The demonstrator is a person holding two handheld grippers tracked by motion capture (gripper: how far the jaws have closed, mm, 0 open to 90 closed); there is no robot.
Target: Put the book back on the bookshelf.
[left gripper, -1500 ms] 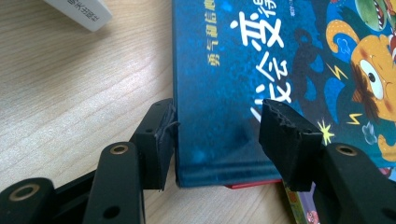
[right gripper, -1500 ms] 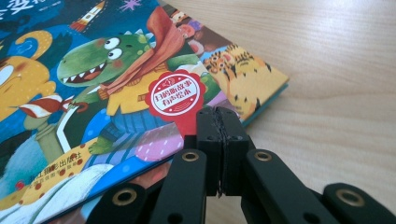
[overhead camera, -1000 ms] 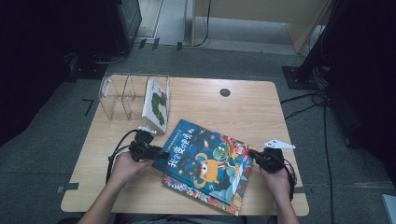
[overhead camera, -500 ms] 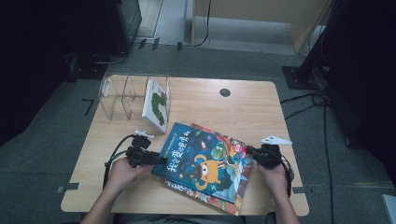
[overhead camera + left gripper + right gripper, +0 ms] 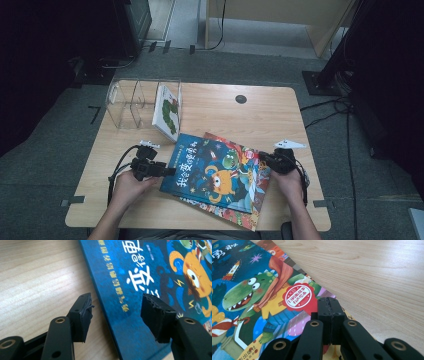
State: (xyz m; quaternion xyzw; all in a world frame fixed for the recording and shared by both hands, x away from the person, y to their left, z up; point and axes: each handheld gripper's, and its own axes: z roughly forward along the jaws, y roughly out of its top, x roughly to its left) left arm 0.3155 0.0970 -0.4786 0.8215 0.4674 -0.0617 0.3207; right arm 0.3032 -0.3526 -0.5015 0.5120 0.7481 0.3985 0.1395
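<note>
Low in the frame, your left gripper point(image 5: 169, 171) spreads its jaws astride the blue book's point(image 5: 216, 172) spine edge, ready to pinch it. Your right gripper point(image 5: 263, 159), jaws pressed together, rests on the far edge, steadying it. Upper left, a clear rack point(image 5: 131, 102) awaits.

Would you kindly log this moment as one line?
left gripper: open, straddling blue book edge | right gripper: shut, over book corner | rack: one book
</note>
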